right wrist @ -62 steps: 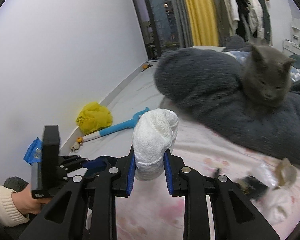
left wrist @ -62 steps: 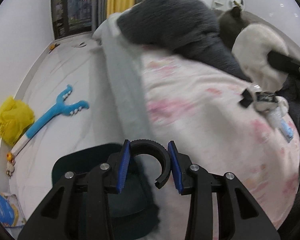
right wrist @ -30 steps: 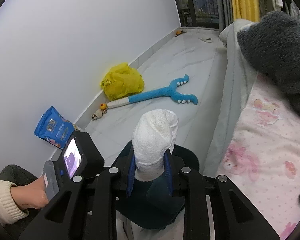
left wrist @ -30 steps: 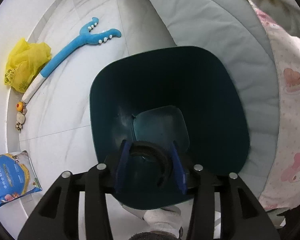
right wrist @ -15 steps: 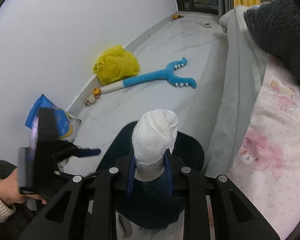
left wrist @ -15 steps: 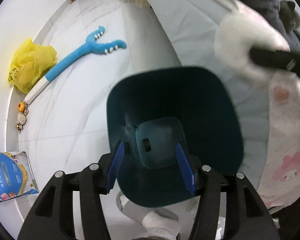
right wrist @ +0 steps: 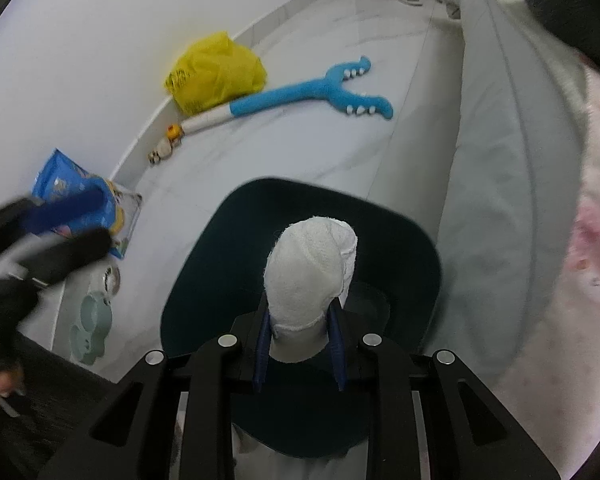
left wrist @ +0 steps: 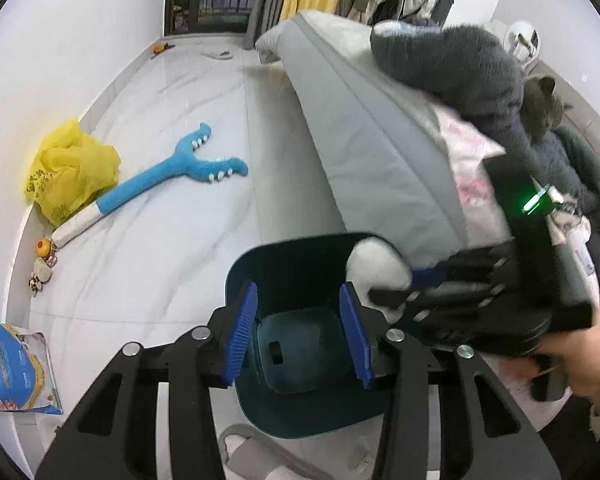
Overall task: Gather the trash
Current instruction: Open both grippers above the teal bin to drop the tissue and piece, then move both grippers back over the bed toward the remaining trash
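Note:
A dark teal bin (left wrist: 296, 268) stands on the floor beside the bed. My left gripper (left wrist: 300, 332) hovers over its near side; the jaws are closing and nothing is between the blue pads. A small dark piece (left wrist: 275, 348) lies on the bin's bottom. My right gripper (right wrist: 300, 344) is shut on a white cloth wad (right wrist: 312, 272) and holds it just above the bin (right wrist: 204, 268) opening. The left wrist view shows that gripper (left wrist: 396, 284) coming in from the right with the wad (left wrist: 376, 268) at the bin's far rim. The left gripper (right wrist: 60, 216) is a blur at the left.
On the white floor lie a yellow bag (left wrist: 68, 172), a blue forked toy (left wrist: 172, 176) and a blue packet (left wrist: 12, 372). The grey mattress (left wrist: 372, 152) edges the bin on the right, with a cat (left wrist: 544, 100) on top. A slipper (left wrist: 256, 456) and a pet bowl (right wrist: 92, 328) lie close by.
The black ring left my left jaws and dropped into the bin; that gripper then rose and tilted up. My right gripper sank with the wad over the bin.

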### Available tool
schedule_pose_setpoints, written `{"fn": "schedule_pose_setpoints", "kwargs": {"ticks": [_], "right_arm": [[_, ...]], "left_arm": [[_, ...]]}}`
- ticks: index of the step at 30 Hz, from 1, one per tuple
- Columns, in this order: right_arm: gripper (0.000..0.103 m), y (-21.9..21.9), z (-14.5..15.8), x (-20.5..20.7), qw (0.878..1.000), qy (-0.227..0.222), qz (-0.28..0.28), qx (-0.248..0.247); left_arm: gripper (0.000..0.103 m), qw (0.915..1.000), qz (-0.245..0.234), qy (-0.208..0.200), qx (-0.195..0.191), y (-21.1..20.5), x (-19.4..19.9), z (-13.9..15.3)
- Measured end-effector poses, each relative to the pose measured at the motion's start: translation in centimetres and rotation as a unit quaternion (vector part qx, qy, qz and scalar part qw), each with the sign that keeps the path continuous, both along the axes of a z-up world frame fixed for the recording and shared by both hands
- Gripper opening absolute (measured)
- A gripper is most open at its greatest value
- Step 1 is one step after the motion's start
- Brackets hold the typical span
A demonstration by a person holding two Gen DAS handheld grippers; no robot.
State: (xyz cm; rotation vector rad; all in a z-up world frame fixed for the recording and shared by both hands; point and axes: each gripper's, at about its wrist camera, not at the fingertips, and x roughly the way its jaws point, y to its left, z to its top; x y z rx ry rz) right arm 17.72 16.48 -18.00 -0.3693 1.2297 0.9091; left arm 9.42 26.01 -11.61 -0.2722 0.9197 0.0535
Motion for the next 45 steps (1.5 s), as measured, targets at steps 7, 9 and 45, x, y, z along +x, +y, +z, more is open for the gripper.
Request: {"fn": "schedule_pose_setpoints", "kwargs": {"ticks": [7,9,45], "right_arm": [[0.030,1.3,-2.2,-1.3,0.998,0.004,0.023,-0.051],[0.035,1.3,-2.4,-1.6,0.998,0.001,0.029,-0.062],[0.067,-9.5,10.3,-1.8,0.990,-0.097,0.010,0.107]], "left_arm": [[0.043,0.9992,-0.001,-0.037,-0.011,0.4,0.0,2.4],[0.043,0.9987,-0.001,-0.049,-0.012,0.3,-0.2,3.2],[0.053,0.9921,-0.031,-0.120,0.023,-7.1,3.8,8.6]]}}
